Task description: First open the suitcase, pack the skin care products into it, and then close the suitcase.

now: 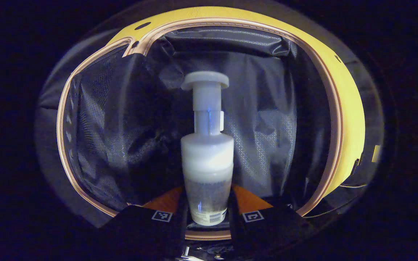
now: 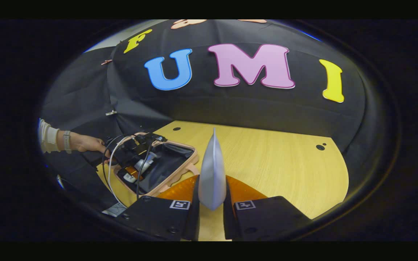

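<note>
While the left gripper (image 1: 208,214) clamps a white pump bottle (image 1: 207,159) inside the open dark-lined suitcase (image 1: 343,119), the right gripper (image 2: 212,206) pinches a silvery tube (image 2: 212,174) above the wooden table (image 2: 285,163).

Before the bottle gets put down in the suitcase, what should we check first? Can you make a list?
1. Suitcase open: ok, its lid is up and the dark lining shows.
2. Left gripper holding the pump bottle: ok, a finger on each side of its lower part.
3. Bottle over the suitcase: ok, the lining lies behind it all around.
4. Bottle touching the lining yet: cannot tell.
5. Right gripper holding the silver tube: ok, gripped at its lower end, above the wooden table.
6. Room beside the bottle for the tube: cannot tell.
</note>
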Demonstrator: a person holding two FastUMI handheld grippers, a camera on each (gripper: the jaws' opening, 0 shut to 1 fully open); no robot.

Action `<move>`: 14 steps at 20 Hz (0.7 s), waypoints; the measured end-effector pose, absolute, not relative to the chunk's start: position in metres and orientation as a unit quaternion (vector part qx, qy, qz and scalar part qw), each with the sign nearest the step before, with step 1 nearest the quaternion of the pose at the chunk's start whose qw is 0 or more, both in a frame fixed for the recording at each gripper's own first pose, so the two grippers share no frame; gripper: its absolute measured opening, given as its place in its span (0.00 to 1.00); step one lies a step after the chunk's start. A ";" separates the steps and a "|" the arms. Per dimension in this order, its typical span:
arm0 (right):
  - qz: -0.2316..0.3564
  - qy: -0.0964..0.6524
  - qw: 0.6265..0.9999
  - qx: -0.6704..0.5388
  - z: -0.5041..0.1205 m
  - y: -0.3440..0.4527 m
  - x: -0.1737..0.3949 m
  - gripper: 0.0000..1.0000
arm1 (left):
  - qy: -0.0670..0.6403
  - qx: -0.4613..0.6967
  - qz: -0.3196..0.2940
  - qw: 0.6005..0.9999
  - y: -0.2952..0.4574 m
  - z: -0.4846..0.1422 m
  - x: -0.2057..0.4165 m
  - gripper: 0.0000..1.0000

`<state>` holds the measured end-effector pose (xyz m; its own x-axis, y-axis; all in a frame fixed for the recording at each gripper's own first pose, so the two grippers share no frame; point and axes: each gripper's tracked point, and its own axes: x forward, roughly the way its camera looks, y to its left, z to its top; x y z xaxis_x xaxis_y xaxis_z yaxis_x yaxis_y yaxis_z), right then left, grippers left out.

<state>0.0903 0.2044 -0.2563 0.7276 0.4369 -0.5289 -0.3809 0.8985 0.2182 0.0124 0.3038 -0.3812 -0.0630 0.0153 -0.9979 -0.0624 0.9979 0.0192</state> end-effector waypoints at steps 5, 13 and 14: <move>0.265 0.359 0.893 0.053 -0.284 0.262 0.076 0.30 | 0.696 -0.036 -0.013 0.717 0.304 -0.363 0.009 0.65; 0.300 0.491 0.810 0.119 -0.328 0.372 0.084 0.30 | 0.561 -0.039 -0.009 0.827 0.353 -0.274 -0.009 0.89; 0.295 0.503 0.800 0.142 -0.330 0.388 0.092 0.30 | 0.550 -0.043 0.001 0.834 0.362 -0.266 -0.015 0.89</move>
<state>0.0923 0.3877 -0.3301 0.3204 0.6154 -0.7202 -0.3298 0.7852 0.5242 -0.0153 0.3623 -0.2659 0.3944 -0.0460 -0.9178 -0.0496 0.9962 -0.0712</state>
